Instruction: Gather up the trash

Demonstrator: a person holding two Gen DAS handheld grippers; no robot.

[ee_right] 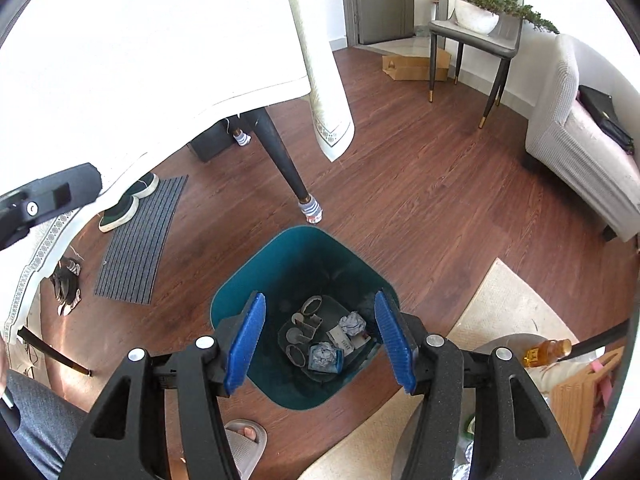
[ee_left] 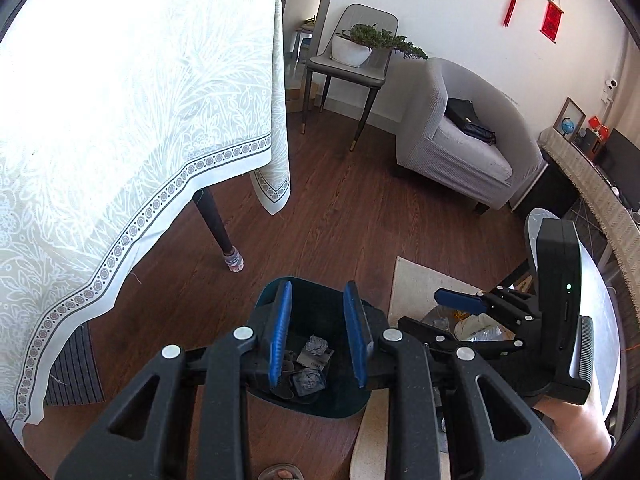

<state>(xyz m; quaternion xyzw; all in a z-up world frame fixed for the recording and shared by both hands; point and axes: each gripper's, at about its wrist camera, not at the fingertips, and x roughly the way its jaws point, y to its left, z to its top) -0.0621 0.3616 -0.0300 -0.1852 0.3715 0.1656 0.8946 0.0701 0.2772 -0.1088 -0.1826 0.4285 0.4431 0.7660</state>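
Right gripper (ee_right: 320,344) jaws apart, empty | left gripper (ee_left: 318,334) apart, empty | crumpled paper (ee_right: 324,356) low-centre inside teal bin (ee_right: 240,292) | likely light, soft; pinch across its bulk

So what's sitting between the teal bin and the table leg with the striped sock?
Nothing: in the right wrist view, only bare wood floor separates the teal bin from the socked table leg.
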